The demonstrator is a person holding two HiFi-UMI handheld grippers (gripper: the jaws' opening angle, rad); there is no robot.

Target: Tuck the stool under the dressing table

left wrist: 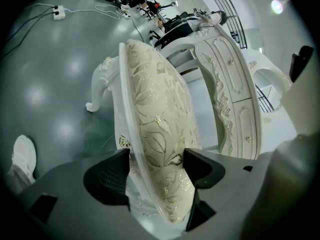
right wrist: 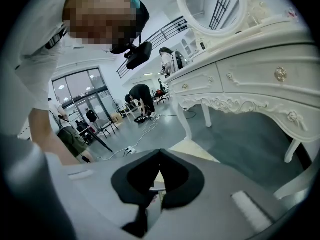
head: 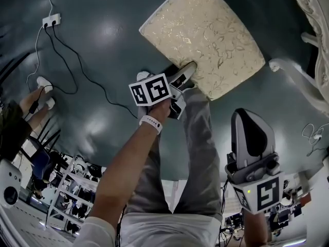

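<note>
Since the floor (head: 103,102) fills most of the head view, I'll start there: dark teal-grey, glossy, with light glare on it. Next biggest is the dressing table (head: 314,9), white and heavily carved. It only pokes in at the right edge from the head, but the left gripper view shows its drawers and the arched knee gap (left wrist: 227,74), and the right gripper view has it straight ahead (right wrist: 260,84).

The stool (head: 203,35) stands on the floor near the table, not under it, and there's a strip of bare floor between the cushion and the table's leg. The cushion is cream with a gold leaf pattern, on a white frame with a curvy leg (left wrist: 100,86).

The left gripper (head: 184,76) is at the cushion's near edge, jaws clamped on it, one black jaw on each side of the padded rim (really clear in its own view). The right gripper (head: 250,122) is held low and well apart from the stool, its jaws pressed together at the tips with nothing in them (right wrist: 159,156).

Smaller stuff: grey trousers and a pale shoe (left wrist: 24,156), a white wristband (head: 150,122) on the left arm, and a white power strip (head: 51,20) with black cables (head: 77,66) trailing across the floor.
</note>
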